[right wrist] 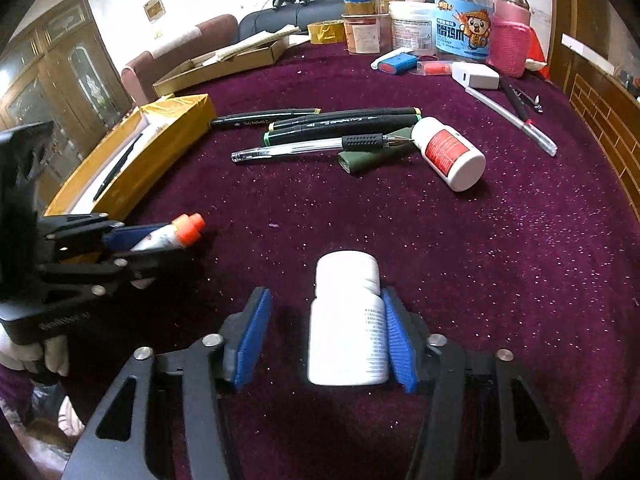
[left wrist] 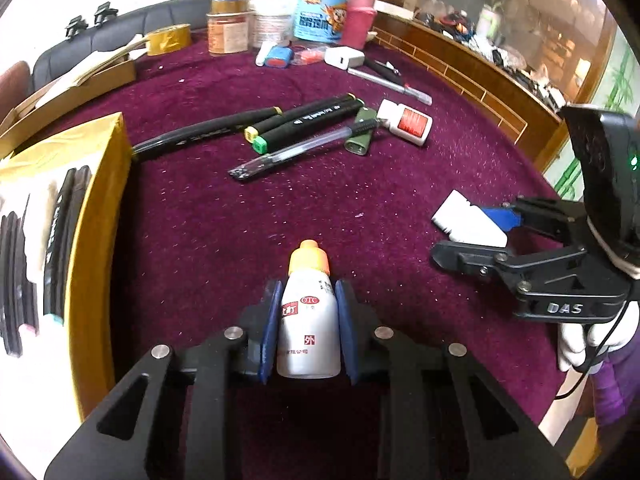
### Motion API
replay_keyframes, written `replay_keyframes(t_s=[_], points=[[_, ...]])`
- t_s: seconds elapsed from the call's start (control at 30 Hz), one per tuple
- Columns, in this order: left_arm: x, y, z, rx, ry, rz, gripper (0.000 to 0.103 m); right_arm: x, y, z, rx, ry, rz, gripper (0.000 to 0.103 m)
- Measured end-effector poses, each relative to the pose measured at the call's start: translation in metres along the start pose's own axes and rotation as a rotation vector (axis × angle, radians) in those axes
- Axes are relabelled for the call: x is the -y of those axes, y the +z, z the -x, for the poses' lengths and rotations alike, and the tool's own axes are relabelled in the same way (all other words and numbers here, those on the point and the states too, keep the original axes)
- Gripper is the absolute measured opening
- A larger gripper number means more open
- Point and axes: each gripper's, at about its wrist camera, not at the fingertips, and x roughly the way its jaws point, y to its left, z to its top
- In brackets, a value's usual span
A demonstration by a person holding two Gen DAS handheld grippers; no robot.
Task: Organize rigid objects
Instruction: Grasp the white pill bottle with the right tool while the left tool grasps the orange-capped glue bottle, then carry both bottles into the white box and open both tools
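My left gripper (left wrist: 307,300) is shut on a small white bottle with an orange cap (left wrist: 309,312), held just over the purple cloth; it also shows in the right wrist view (right wrist: 172,236). My right gripper (right wrist: 324,316) is open around a white pill bottle (right wrist: 347,320): the right pad touches it, the left pad (right wrist: 250,336) stands apart. That bottle also shows in the left wrist view (left wrist: 468,222). In the middle lie black markers (left wrist: 304,120), a clear pen (left wrist: 296,152), a green case (left wrist: 360,132) and a red-labelled white bottle (left wrist: 406,122).
A yellow box (left wrist: 100,216) holding markers stands at the left. Jars, a tape roll (left wrist: 168,40), a white charger (left wrist: 344,58) and a silver pen (left wrist: 392,84) sit along the far edge. A wooden rail (left wrist: 460,76) borders the table at the right.
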Motion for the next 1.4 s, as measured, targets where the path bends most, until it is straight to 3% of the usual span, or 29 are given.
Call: replay_keyframes(t_s=[0.03,0.2,0.37,0.67,0.9,1.2,1.4], points=[[-0.001,-0.001,0.003,0.007,-0.012,0.013,0.024,0.000,0.000,0.001,-0.002,-0.005,-0.005,0.030],[-0.015,-0.006,0.032,0.070,-0.107,0.105,0.024,0.003,0.001,0.010,0.000,0.061,-0.071,0.030],[-0.047,-0.012,0.077,0.143,-0.151,0.181,0.024,-0.013,0.017,0.027,0.031,0.162,-0.104,0.030],[-0.151,-0.020,0.114,0.170,0.049,0.305,0.024,-0.094,0.063,0.012,0.006,0.354,-0.063,0.030],[-0.221,-0.015,0.102,0.123,0.099,0.433,0.024,-0.165,0.094,-0.026,-0.056,0.431,-0.025,0.030],[-0.265,-0.009,0.064,0.015,0.172,0.511,0.025,-0.231,0.103,-0.080,-0.154,0.453,0.000,0.030],[-0.276,-0.003,0.056,0.017,0.218,0.528,0.025,-0.247,0.105,-0.103,-0.186,0.449,0.003,0.030]])
